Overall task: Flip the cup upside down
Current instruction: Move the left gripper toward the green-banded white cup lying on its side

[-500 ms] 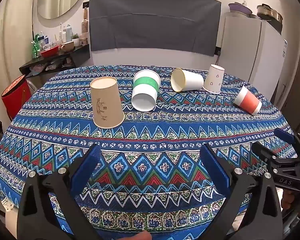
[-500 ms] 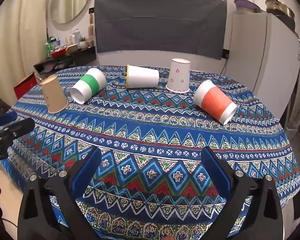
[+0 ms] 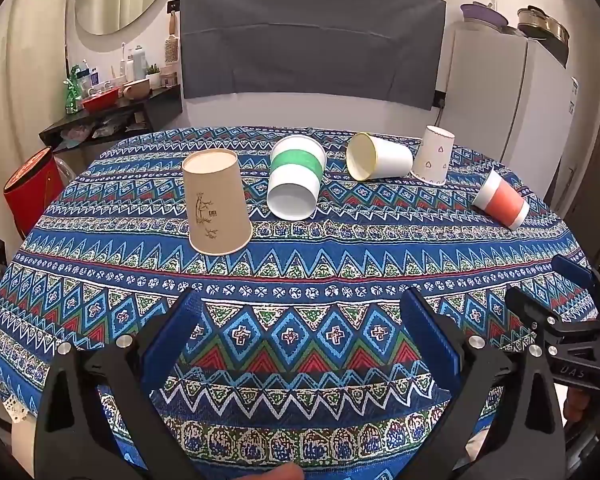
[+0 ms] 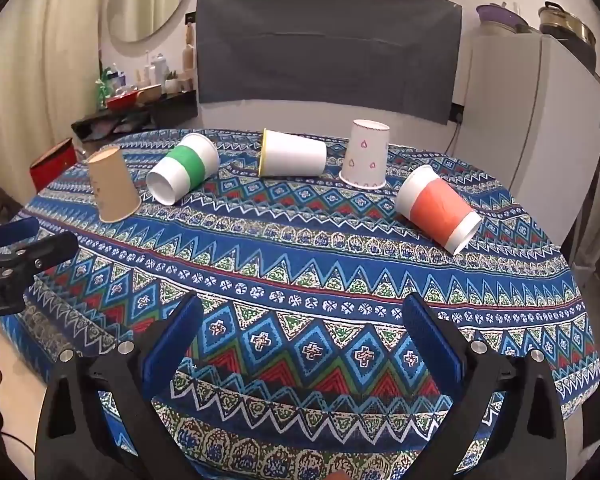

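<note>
Both grippers are hovering at the near table edge, jaws spread wide and holding nothing: left gripper, right gripper. Three cups are lying on their sides well ahead; the orange cup, ahead-right of the right gripper, is probably next, needing a sidewall pinch and a turn rim-down. Its open mouth, facing away, is showing only in the left view.

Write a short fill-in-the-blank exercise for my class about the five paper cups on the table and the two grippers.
1. The brown cup and the heart cup stand ____ down.
2. The cup lying between the brown cup and the yellow-rimmed cup has a ____ band.
3. The orange cup lies on its ____.
4. The left gripper and the right gripper are both ____.

Missing words: upside; green; side; open
</note>
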Demonstrator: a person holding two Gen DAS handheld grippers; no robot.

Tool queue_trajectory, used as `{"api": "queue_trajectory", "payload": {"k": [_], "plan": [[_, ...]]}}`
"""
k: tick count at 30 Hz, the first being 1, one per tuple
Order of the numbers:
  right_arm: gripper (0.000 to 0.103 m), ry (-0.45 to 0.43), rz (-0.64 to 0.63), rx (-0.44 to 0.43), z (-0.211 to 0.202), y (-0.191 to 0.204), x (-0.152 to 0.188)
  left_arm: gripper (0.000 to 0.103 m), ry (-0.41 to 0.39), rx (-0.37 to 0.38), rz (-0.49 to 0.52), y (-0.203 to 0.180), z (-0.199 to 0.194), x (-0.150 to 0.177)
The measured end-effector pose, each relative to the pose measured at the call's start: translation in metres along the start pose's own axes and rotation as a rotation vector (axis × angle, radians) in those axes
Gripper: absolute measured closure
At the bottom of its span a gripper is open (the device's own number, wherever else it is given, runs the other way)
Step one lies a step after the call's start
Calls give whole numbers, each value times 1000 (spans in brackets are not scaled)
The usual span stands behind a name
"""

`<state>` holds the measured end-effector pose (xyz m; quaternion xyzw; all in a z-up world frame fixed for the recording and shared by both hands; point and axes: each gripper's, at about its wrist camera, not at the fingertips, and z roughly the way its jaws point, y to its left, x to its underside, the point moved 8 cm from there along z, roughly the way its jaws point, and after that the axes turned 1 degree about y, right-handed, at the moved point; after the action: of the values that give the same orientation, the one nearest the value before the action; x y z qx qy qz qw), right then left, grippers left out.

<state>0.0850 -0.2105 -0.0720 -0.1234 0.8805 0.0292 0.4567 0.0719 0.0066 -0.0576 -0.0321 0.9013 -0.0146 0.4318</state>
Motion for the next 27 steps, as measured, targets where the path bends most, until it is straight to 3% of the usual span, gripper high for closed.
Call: {"api": "queue_trajectory", "payload": {"k": [15,27], "plan": [[8,19,29,-18,24,-10,-7,6,28,7,15,-8,19,0],[8,56,20,5,49,-20,-23,6,62,5,29,-15,45,-18]]}}
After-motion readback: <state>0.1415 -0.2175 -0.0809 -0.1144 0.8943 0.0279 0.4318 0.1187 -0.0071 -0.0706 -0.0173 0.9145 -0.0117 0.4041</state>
